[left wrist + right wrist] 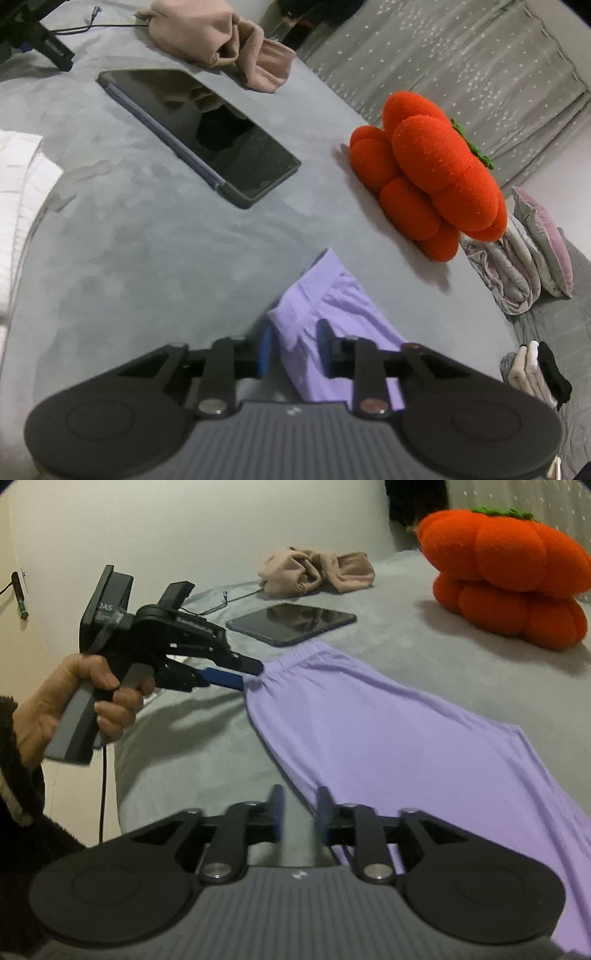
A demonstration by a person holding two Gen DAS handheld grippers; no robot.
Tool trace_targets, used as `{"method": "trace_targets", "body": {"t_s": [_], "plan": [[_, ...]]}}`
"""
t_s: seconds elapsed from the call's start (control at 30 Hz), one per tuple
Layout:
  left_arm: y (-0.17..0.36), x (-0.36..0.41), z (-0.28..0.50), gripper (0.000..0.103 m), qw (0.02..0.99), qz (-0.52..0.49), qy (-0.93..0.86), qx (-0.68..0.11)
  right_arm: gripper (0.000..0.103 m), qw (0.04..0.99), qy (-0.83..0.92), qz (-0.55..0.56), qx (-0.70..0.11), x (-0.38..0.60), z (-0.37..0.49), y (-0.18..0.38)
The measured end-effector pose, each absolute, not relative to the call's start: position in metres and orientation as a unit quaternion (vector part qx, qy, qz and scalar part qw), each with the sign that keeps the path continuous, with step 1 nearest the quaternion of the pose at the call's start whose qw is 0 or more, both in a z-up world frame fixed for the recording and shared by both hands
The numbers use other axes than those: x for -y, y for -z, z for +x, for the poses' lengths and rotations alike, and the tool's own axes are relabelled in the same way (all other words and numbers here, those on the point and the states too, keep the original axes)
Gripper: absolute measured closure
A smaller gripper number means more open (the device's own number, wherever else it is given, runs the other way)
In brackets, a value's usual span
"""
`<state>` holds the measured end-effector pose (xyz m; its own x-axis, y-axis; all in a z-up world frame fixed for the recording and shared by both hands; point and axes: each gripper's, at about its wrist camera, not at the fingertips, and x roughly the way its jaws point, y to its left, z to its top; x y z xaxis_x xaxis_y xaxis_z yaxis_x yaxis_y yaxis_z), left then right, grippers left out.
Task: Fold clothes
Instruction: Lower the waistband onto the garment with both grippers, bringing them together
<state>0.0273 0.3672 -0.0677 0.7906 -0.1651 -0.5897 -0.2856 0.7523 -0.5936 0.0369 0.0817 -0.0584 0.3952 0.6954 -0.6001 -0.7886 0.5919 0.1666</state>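
A lilac garment (388, 731) lies spread flat on the grey bed cover (192, 760), its elastic waistband toward the far left. In the right wrist view, my left gripper (253, 672), held in a person's hand (74, 701), pinches the waistband corner, and the cloth puckers at its tips. The left wrist view shows the same lilac garment (332, 295) bunched between the pads of the left gripper (295, 349). My right gripper (300, 812) stands open at the garment's near left edge. Only bed cover shows between its fingers, and the cloth lies just beside the right finger.
A dark tablet (199, 133) lies beyond the garment. An orange pumpkin cushion (436, 173) sits to the right, a crumpled beige garment (221, 40) at the far end. Folded grey bedding (517, 266) and a row of socks (535, 369) lie right; white folded cloth (18, 184) left.
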Motion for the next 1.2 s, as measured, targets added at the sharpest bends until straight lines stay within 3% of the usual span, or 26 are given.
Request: {"method": "trace_targets", "body": {"t_s": [0.03, 0.6, 0.67, 0.7, 0.83, 1.2], "plan": [[0.067, -0.367, 0.028, 0.095, 0.880, -0.350, -0.033, -0.321, 0.068, 0.833, -0.448, -0.073, -0.317, -0.088, 0.037, 0.057], [0.061, -0.375, 0.034, 0.095, 0.881, -0.361, 0.016, -0.306, 0.068, 0.855, -0.436, -0.115, -0.256, -0.209, 0.068, 0.067], [0.061, -0.377, 0.033, 0.093, 0.882, -0.360, 0.012, -0.305, 0.093, 0.861, -0.428, -0.109, -0.253, -0.210, 0.073, 0.069], [0.061, -0.378, 0.031, 0.089, 0.881, -0.362, 0.008, -0.304, 0.101, 0.863, -0.425, -0.103, -0.253, -0.208, 0.076, 0.070], [0.059, -0.384, 0.025, 0.068, 0.880, -0.368, -0.014, -0.300, 0.101, 0.872, -0.414, -0.064, -0.254, -0.195, 0.085, 0.068], [0.080, -0.380, 0.035, 0.066, 0.850, -0.409, -0.037, -0.329, 0.101, 0.884, -0.389, -0.005, -0.259, -0.180, 0.098, 0.054]]}}
